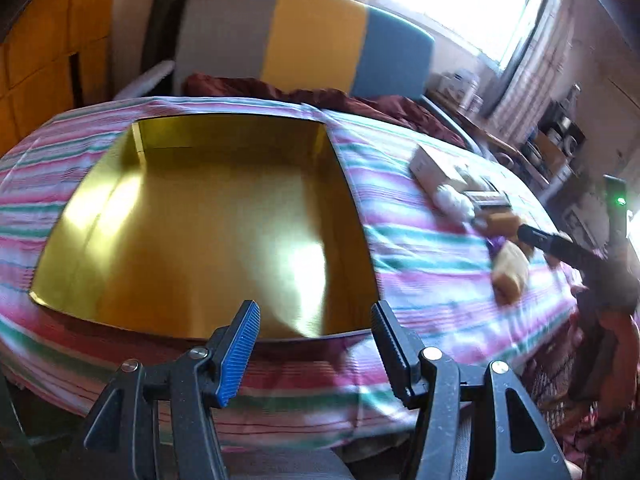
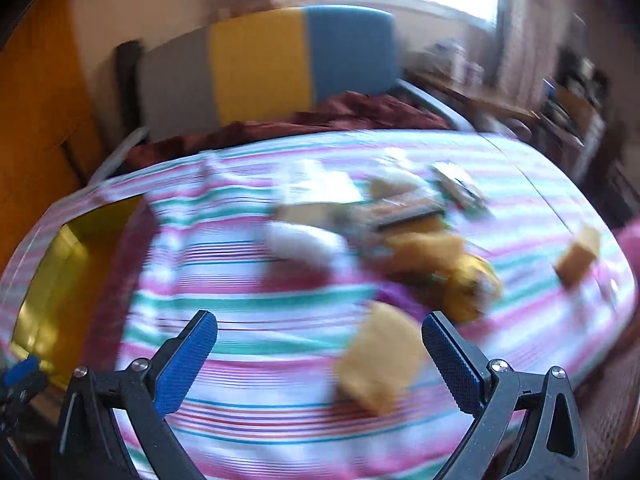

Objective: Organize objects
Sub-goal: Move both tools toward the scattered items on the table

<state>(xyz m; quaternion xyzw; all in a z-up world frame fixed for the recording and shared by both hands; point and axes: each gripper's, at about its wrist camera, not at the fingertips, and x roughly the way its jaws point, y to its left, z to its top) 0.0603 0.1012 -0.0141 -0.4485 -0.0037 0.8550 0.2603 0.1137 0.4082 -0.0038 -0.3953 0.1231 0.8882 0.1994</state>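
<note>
A bed [image 1: 420, 248] covered with a sheet striped in pink, white and green carries everything. On its left part sits an open box [image 1: 208, 232] with a shiny gold inside. Well apart from it, to the right, lies a loose cluster: a white carton [image 1: 434, 164], a white fluffy lump [image 1: 452, 200], a dark flat item [image 1: 486, 196] and several tan blocks, one [image 2: 380, 364] nearest the front edge and another [image 2: 578, 256] off alone at the far right. Blur hides finer detail.
</note>
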